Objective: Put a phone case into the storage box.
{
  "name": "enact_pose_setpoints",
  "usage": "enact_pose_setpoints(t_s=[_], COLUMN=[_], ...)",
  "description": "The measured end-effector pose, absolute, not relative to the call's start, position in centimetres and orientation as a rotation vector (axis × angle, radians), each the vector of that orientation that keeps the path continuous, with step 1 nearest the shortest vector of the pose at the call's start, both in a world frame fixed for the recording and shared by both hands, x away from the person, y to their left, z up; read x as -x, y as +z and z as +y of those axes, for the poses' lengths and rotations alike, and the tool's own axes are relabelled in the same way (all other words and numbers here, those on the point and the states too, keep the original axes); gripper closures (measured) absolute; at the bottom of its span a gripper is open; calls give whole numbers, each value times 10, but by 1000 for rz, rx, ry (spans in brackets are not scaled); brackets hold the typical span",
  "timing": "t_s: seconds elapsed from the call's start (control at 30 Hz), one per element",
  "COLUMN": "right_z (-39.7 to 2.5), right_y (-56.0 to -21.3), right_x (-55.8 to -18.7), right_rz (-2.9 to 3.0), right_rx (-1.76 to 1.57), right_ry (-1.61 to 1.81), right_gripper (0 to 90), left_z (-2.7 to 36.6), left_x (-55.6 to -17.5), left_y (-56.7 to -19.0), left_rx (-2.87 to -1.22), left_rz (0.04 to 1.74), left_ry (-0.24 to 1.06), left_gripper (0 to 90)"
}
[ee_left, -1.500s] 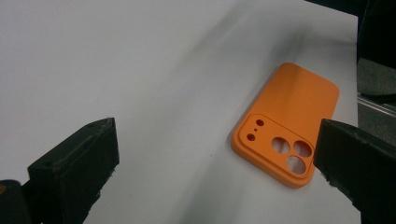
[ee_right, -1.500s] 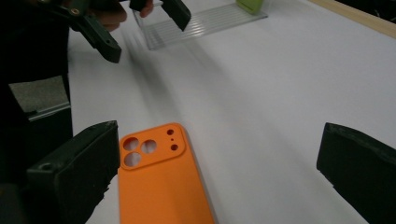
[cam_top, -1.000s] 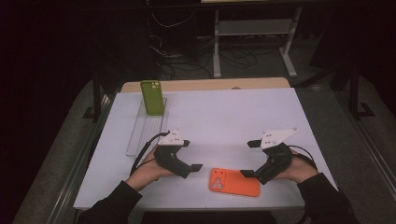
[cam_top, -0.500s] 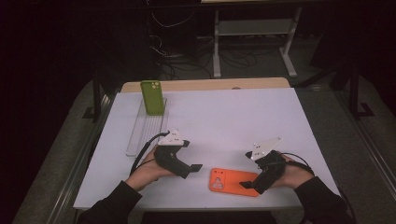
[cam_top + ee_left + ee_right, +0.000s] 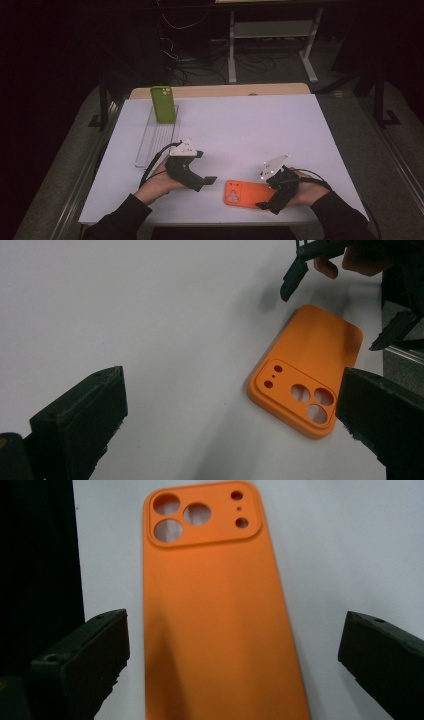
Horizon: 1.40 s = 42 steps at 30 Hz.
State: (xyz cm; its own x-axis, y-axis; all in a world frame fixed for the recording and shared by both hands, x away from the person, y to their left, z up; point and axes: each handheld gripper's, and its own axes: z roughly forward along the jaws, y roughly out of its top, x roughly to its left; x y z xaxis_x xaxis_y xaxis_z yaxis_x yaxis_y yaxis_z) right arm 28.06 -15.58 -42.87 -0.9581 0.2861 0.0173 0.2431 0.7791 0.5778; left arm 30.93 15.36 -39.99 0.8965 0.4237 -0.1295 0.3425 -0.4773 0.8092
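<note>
The left gripper (image 5: pixel 209 180) waits with jaws wide and empty, the flat orange silicone phone case (image 5: pixel 246 193) lying just beyond them. The right gripper (image 5: pixel 264 204), equally wide and empty, straddles the case's end; the approach looks finished, so closing squarely comes next.

Black sleeves cover both forearms. Left tongs (image 5: pixel 209 180) and right tongs (image 5: pixel 264 205) are black, each with a grey three-cornered plate and black cable.
</note>
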Motion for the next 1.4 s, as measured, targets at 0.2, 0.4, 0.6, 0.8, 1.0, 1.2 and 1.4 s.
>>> enact_pose_setpoints(t_s=[0.2, 0.4, 0.6, 0.8, 1.0, 1.2, 1.4], right_z=[-151, -149, -146, -148, -149, -149, -155], right_y=[-436, -441, -444, -443, -441, -441, -437], right_x=[-279, -279, -277, -276, -276, -276, -283], right_rz=[2927, 2931, 2940, 2943, 2946, 2944, 2924], right_rx=[-418, -388, -360, -324, -310, -313, -384], right_ry=[881, 830, 798, 811, 822, 824, 834], right_gripper=[0, 13, 35, 82, 145, 153, 154], left_z=[153, 153, 153, 152, 151, 151, 151], left_x=[-310, -310, -309, -309, -309, -309, -311], left_y=[-400, -401, -401, -401, -402, -403, -401], left_rx=[-2121, -2122, -2125, -2131, -2133, -2138, -2144], left_rz=[542, 539, 538, 538, 535, 519, 504], left_ry=[110, 110, 106, 109, 101, 91, 77], left_gripper=[0, 0, 0, 0, 0, 0, 0])
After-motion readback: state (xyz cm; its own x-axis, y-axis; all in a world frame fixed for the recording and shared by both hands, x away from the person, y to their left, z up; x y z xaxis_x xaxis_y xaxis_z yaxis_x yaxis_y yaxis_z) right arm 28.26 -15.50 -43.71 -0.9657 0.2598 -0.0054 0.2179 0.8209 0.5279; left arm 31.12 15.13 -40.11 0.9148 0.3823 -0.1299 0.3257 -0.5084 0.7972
